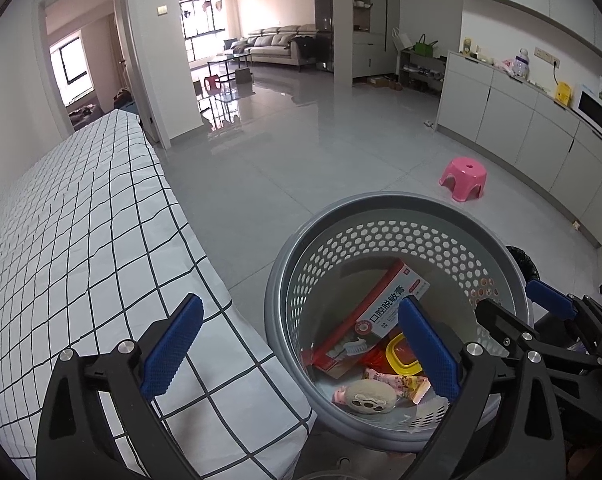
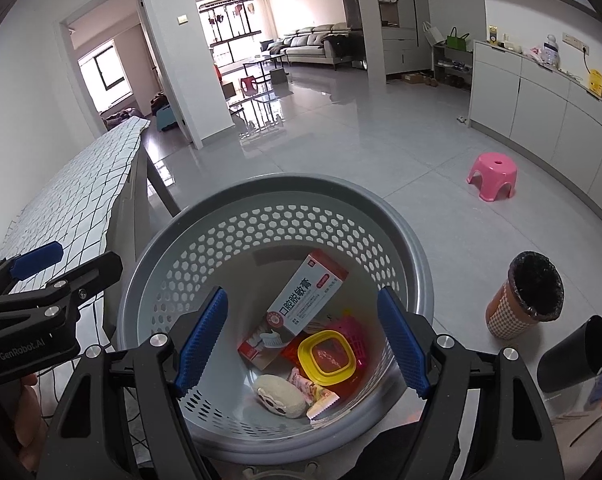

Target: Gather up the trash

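A grey perforated basket (image 2: pixel 277 200) sits just right of the checked table. Inside it lie a toothpaste box (image 2: pixel 305 300), a yellow-lidded tub (image 2: pixel 327 354), a pink snack wrapper (image 2: pixel 309 390) and a round beige snack (image 2: pixel 279 396). My right gripper (image 2: pixel 303 292) hovers open above the basket's inside, pads apart with nothing pressed between them. My left gripper (image 1: pixel 299 304) stands wide open over the basket's left rim (image 1: pixel 273 304) and the table edge, holding nothing. In the left wrist view the right gripper (image 1: pixel 509 296) shows at the basket's right rim.
The table with the black-and-white checked cloth (image 1: pixel 81 240) runs along the left. A pink stool (image 1: pixel 463 178) stands on the grey tiled floor. A lined waste bin (image 2: pixel 535 292) and a black cylinder (image 2: pixel 577 352) stand to the basket's right. Cabinets (image 1: pixel 521 128) line the right wall.
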The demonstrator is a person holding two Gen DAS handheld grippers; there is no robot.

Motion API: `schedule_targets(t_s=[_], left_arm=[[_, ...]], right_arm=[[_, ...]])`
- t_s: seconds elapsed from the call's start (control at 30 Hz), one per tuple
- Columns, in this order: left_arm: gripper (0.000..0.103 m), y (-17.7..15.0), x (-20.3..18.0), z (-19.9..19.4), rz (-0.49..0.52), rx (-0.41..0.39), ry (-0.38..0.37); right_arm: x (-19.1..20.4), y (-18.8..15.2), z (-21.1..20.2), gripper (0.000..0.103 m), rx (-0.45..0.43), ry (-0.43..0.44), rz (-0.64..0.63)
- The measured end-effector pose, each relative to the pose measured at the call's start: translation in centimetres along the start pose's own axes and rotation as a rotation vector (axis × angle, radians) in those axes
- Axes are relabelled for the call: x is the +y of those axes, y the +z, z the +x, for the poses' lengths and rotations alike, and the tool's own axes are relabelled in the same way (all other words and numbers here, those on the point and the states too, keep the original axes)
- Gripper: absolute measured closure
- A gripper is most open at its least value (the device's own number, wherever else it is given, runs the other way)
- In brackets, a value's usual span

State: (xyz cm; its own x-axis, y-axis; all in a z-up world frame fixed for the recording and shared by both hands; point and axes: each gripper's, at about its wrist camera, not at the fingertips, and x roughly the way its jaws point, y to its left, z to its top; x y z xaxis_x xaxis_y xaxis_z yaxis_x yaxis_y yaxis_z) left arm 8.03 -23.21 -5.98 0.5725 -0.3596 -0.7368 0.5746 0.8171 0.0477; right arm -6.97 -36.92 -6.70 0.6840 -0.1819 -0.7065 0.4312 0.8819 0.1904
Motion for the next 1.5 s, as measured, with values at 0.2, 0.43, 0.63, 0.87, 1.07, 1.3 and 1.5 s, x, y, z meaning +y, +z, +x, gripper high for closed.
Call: schedule_targets(t_s=[0.2, 0.43, 0.63, 0.87, 1.07, 1.3, 1.5], left_arm=[[0.007, 0.0, -0.2, -0.2, 0.006, -0.004, -0.007], [0.006, 0.0, -0.7, -0.4, 0.018, -0.011, -0.017], [0.006, 0.0, -0.9, -0.7, 0.024, -0.020, 0.001], [0.006, -0.1, -0.6, -0.9, 0.012, -0.022, 0.015], [0.006, 0.0, -0.3, -0.7, 0.002, -0.014, 0.024], [0.006, 0.0, 0.1, -1.1, -0.006, -0.026, 0.038], [0.006, -0.4, 0.5, -1.2, -0.015, -0.026, 0.046]], right_arm=[[0.0, -0.1, -0.4, 0.029, -0.007, -0.009, 0.012], [-0.1, -0.5, -0.9, 0.029, -0.010, -0.029, 0.022], [-0.2, -0.7, -1.3, 0.029, -0.016, -0.036, 0.024], [0.0, -0.8, -1.3, 0.029, -0.015, -0.026, 0.016], [0.5, -0.8, -1.2, 0.029, -0.017, -0.016, 0.006], [0.9, -0.5, -1.0, 0.029, -0.019, -0.006, -0.003], [1.5, -0.6, -0.8, 0.029, -0.018, 0.003, -0.017]])
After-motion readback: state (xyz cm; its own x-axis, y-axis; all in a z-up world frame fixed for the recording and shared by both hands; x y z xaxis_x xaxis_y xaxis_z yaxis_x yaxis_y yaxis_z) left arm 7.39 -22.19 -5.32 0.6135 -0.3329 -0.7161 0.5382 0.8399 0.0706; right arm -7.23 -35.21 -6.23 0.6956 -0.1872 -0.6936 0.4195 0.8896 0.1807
